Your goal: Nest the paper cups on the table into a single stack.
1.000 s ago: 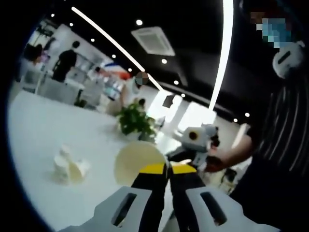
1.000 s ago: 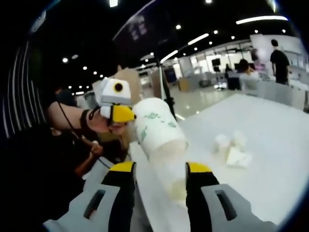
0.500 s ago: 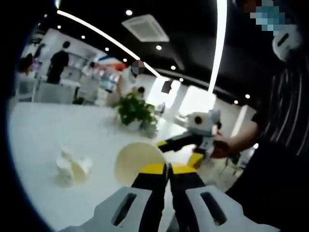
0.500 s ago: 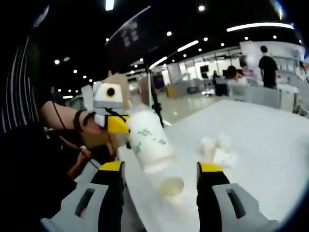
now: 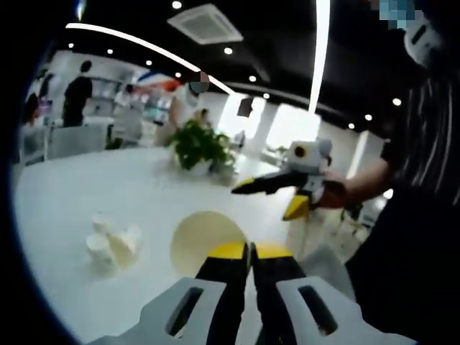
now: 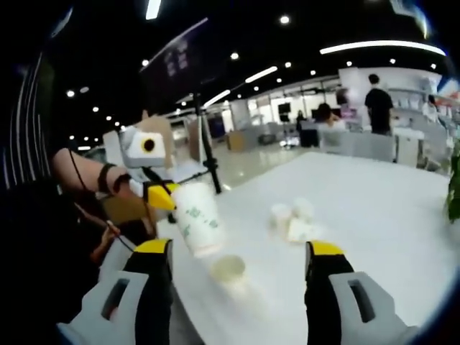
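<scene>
One cup stack [image 6: 197,227] hangs from our left gripper [image 6: 159,195], pinched by its rim between jaws that are shut tight on it; in the left gripper view the pale open mouth of that stack [image 5: 207,243] sits right against the yellow tips of the left gripper [image 5: 250,250]. A second ago our right gripper [image 6: 237,248] had its jaws close around the lower end of this same stack; now they stand wide apart with nothing between them, and it has backed off, so the nesting of that cup looks done. From the other side, the right gripper [image 5: 277,194] shows up with its yellow tips spread over the white table [image 5: 72,201].

We judge the next step to be a trip to the loose cups [image 6: 293,219], a small huddle lying near the middle of the table [image 6: 388,215], well apart from the held stack. They also show as a little cluster of loose cups [image 5: 111,243] off to the side.

Up close, the stack is white paper with a faint green print, tilted, mouth toward our left hand. A single small cup [image 6: 228,267] sits on the table just under it.
</scene>
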`<action>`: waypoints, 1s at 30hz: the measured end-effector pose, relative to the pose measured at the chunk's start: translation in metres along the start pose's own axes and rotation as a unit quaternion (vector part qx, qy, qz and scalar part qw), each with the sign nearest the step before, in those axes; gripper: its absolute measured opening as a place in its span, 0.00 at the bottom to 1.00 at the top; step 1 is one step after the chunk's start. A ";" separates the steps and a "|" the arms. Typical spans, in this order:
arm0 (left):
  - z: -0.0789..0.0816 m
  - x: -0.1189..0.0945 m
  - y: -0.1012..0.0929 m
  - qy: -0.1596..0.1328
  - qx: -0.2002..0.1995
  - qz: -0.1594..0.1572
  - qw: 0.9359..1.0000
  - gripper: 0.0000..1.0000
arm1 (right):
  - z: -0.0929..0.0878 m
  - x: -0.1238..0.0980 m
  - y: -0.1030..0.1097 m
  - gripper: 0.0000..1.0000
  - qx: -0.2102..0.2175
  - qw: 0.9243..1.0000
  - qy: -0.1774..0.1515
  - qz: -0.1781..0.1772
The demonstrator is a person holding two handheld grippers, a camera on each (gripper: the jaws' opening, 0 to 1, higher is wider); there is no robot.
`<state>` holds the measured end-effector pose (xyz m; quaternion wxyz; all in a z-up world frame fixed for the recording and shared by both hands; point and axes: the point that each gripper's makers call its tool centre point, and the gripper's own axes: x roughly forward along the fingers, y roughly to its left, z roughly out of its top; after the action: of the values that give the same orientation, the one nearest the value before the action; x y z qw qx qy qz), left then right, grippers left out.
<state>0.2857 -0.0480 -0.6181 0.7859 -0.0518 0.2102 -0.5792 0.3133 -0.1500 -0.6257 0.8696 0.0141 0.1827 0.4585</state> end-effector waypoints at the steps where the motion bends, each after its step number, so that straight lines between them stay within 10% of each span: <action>1: -0.003 0.000 0.001 0.007 0.002 0.002 1.000 0.00 | 0.000 -0.001 -0.001 0.76 -0.001 1.000 -0.001 -0.001; 16: -0.030 0.007 0.011 0.109 0.065 0.032 0.991 0.00 | -0.002 -0.016 -0.015 1.00 -0.037 0.999 -0.001 -0.037; 30: -0.051 0.019 0.017 0.166 0.119 0.020 0.979 0.00 | -0.005 -0.018 -0.014 1.00 -0.059 0.998 0.004 -0.035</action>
<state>0.2853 -0.0518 -0.6747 0.7520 0.1430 0.2687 -0.5846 0.3139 -0.1730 -0.6275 0.8838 -0.0451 0.1590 0.4377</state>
